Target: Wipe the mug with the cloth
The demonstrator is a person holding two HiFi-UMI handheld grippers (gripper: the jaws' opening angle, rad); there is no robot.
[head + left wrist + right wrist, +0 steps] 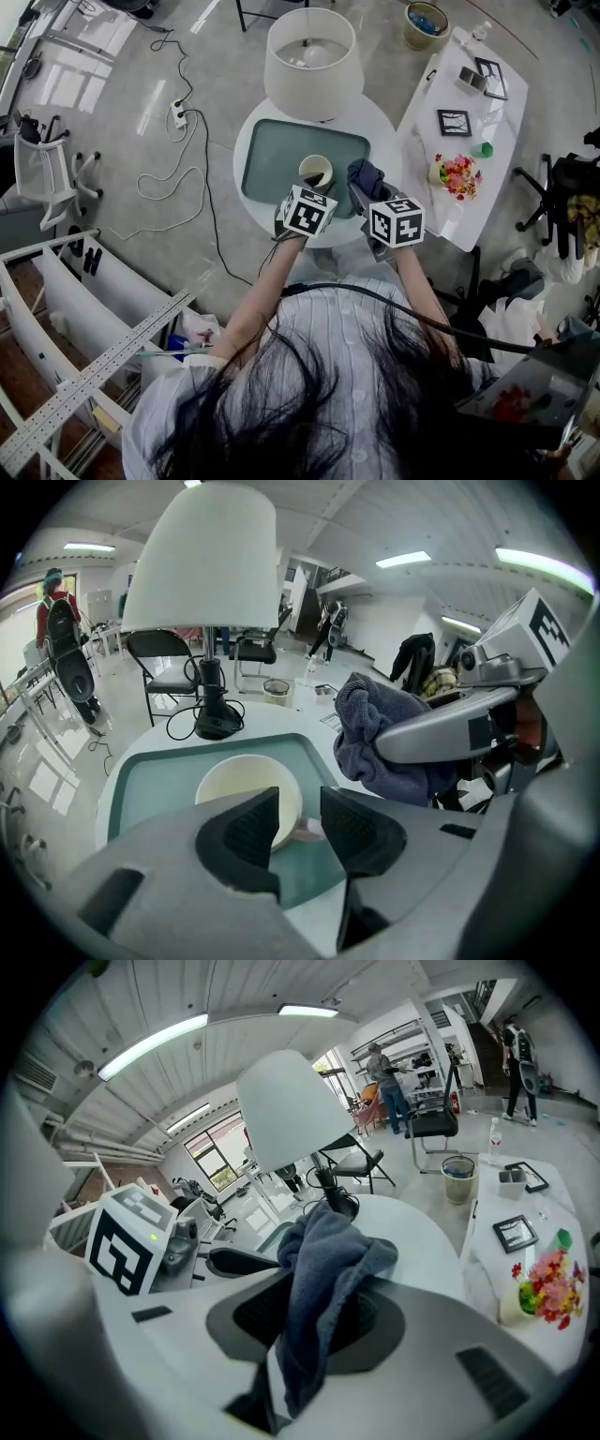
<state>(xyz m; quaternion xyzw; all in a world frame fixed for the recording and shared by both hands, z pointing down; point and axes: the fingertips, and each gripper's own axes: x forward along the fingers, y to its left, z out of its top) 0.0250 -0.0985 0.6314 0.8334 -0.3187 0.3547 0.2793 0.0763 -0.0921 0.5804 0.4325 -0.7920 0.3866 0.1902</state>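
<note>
Two tools: left hand-held gripper (300,813) narrowly parted, mug (242,782) dead ahead; right hand-held gripper (314,1314) clamping cloth (330,1241) just right of mug.

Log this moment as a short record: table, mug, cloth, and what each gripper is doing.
table: round, white, with a lamp on its far side
tray: green, on the table
mug: pale, upright on the tray
cloth: dark blue, bunched, held up to the right of the mug, apart from it
left gripper: at the mug's handle, jaws slightly apart with the handle in the gap; grip unclear
right gripper: jaws shut on the cloth
wiping: cloth not on the mug
</note>
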